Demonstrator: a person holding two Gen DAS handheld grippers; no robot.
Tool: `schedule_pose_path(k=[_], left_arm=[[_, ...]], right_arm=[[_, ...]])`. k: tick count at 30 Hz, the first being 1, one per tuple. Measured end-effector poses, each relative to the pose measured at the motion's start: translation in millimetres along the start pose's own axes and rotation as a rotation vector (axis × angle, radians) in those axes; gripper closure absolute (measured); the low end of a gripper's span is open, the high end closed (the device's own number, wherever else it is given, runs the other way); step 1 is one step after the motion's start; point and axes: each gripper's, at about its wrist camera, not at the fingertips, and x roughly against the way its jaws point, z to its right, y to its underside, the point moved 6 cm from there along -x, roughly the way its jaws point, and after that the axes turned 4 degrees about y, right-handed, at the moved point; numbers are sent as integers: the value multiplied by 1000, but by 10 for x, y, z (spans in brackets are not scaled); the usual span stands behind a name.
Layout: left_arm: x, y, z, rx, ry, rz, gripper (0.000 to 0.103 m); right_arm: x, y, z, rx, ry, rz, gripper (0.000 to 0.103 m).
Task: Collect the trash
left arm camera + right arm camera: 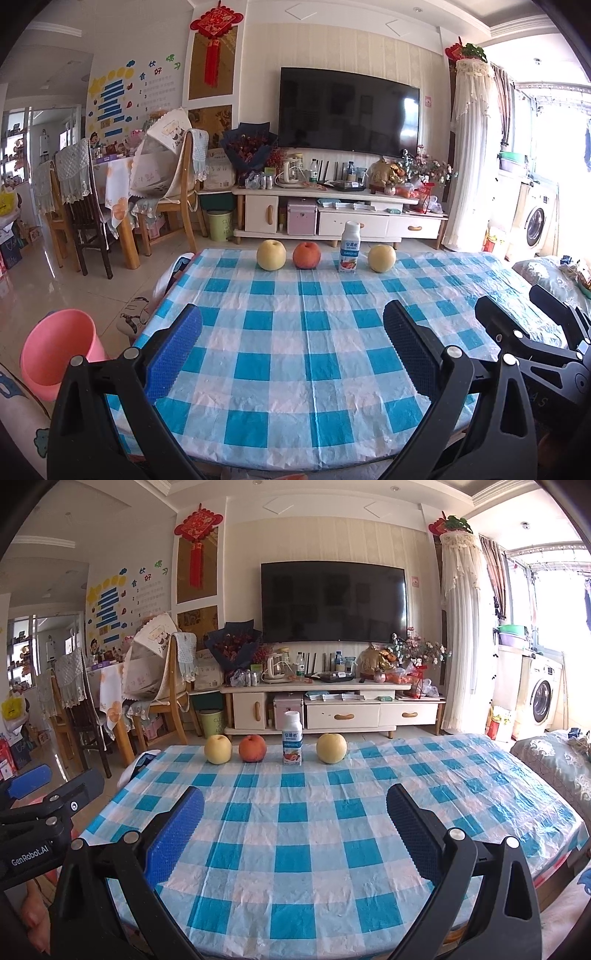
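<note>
Both grippers, left gripper point(291, 332) and right gripper point(295, 812), hover with jaws spread, empty; yogurt bottle point(292, 738) stands at twelve o'clock. Probably approach stage: reach, clamp it.

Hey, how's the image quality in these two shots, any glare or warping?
Left wrist view: window blown out white, table edges bowed by the fisheye. Right wrist view: same washed-out window, bottle and fruit sharp, dark corners.

pink bin point(59, 354) base hidden behind left gripper, bottle point(292, 738) label unreadable
</note>
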Motion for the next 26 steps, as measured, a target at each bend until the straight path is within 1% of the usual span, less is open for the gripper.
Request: schedule_pose_path(k=[9, 14, 21, 26], left_arm=[[-631, 90, 18, 4, 3, -57, 4], [-1031, 158, 2, 15, -7, -99, 4], [-1841, 417, -29, 57, -52, -229, 4], [-2336, 630, -32, 109, -69, -340, 4]], right_arm=[[-634, 194, 19, -8, 2, -73, 5], [-1094, 316, 55, -12, 18, -131, 5], [-1860, 553, 99, -38, 36, -272, 5], [-2410, 734, 157, -48, 56, -412, 5]])
